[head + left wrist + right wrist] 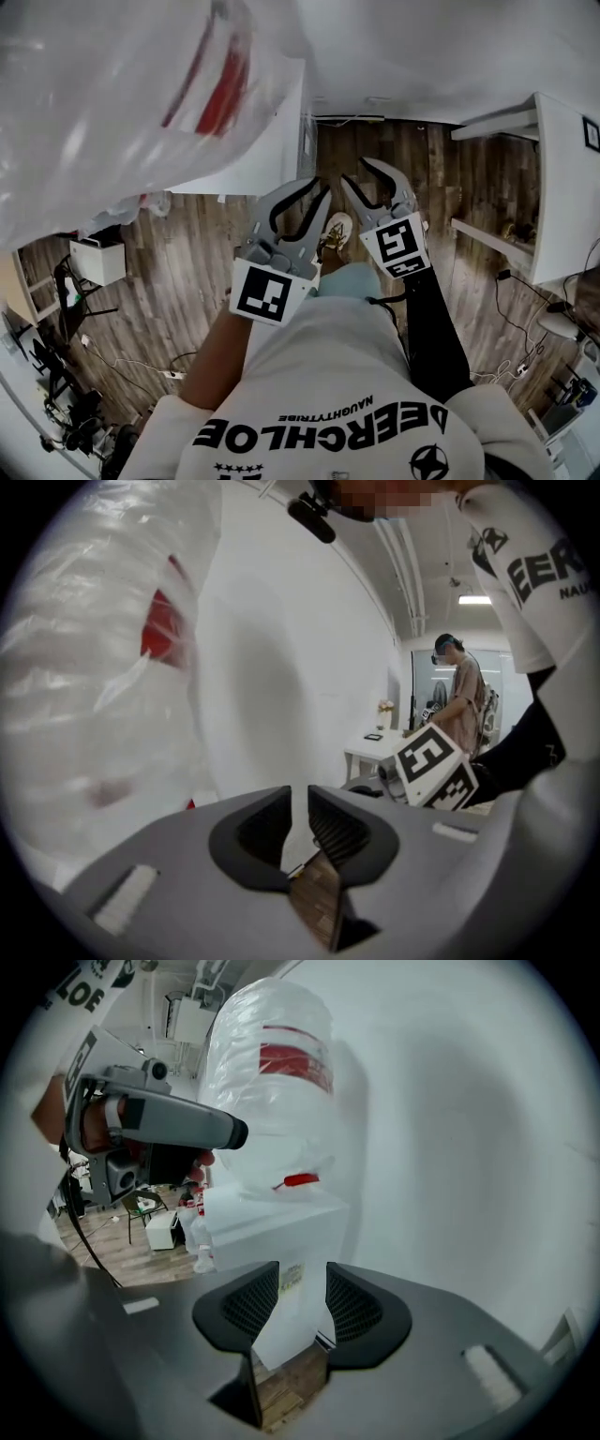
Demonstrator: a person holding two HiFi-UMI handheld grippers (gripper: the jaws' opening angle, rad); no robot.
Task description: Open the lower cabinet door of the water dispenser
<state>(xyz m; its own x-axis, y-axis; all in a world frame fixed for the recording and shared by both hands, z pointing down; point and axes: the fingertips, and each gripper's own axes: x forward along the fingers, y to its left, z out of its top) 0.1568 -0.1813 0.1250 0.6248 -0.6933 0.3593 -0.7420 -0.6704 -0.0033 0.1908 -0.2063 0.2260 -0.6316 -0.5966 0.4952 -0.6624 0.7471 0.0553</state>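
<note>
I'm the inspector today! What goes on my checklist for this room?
Surface: wooden floor.
Job's things: white water dispenser with big bottle on top; lower door cannot be made out.
Clutter: small bottles on the floor beside the dispenser; white box.
Grippers: left gripper and right gripper both open, holding nothing.
Cables: black cables on the floor near the white shelf.
Surroundings: white wall; another person by a white table.

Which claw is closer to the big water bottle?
Left. The left claw sits beside the water bottle; the right claw is farther off, past the left one.
</note>
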